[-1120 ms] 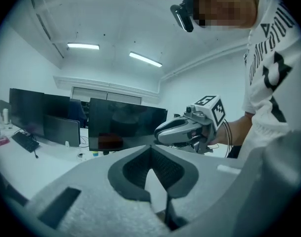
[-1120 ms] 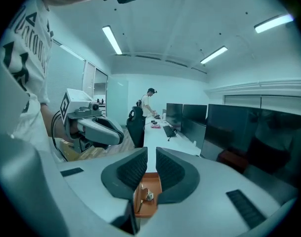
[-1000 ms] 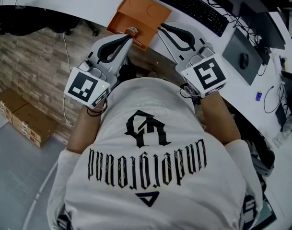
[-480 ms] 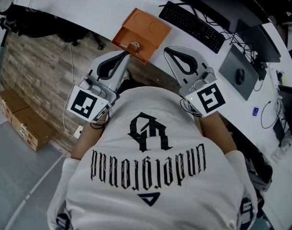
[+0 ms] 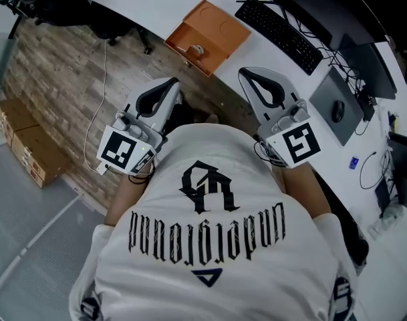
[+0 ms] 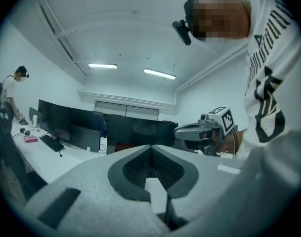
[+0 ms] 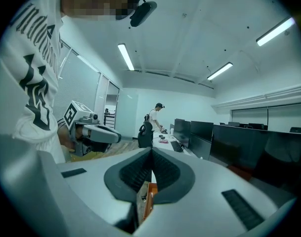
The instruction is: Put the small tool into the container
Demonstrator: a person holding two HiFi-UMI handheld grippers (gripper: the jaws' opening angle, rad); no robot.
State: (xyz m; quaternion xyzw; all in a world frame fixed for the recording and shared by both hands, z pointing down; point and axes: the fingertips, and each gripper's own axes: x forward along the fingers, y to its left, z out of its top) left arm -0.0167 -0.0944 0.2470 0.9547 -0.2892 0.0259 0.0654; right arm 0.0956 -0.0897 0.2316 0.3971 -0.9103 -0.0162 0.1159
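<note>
Small tool [image 5: 198, 49] lies in orange container [image 5: 223, 27], heading too small to tell.

Open air over wood floor [image 5: 63, 72] between left gripper [image 5: 171, 84], right gripper [image 5: 247, 73] and desk [image 5: 143, 5] edge; nothing in way. Orange container [image 5: 223, 25] at desk edge, top open. Keyboard [image 5: 280, 24] just right of container blocks that side. Bare desk strip to container's left. Cardboard boxes [image 5: 19, 146] on floor, well apart.

The person's white shirt [image 5: 256, 266] carries one readable word — "underground" — in gothic letters, upside down.
</note>
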